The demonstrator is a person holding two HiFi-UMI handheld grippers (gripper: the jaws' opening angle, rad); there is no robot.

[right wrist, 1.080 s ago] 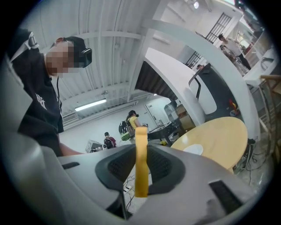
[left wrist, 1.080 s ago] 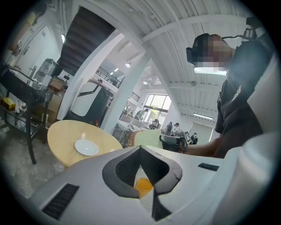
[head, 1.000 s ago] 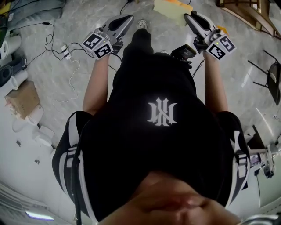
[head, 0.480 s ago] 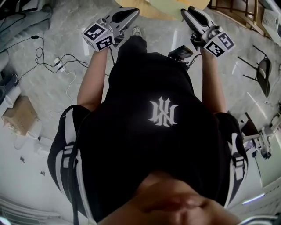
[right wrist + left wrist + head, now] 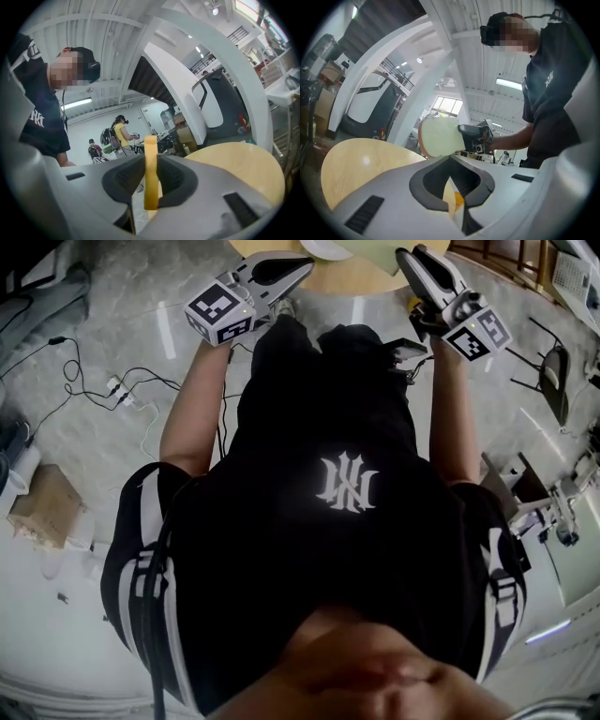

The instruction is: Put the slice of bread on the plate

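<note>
Lab hall: floor cables [image 5: 122, 390], cardboard box [image 5: 42, 507].

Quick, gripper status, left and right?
Left gripper: jaws practically together, holding nothing.
Right gripper: closed on the slice of bread.

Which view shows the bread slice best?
Left gripper view: the bread slice shows face-on, held by the right tongs. Right gripper view shows only its edge between the jaws. Head view clips it at the top edge.
</note>
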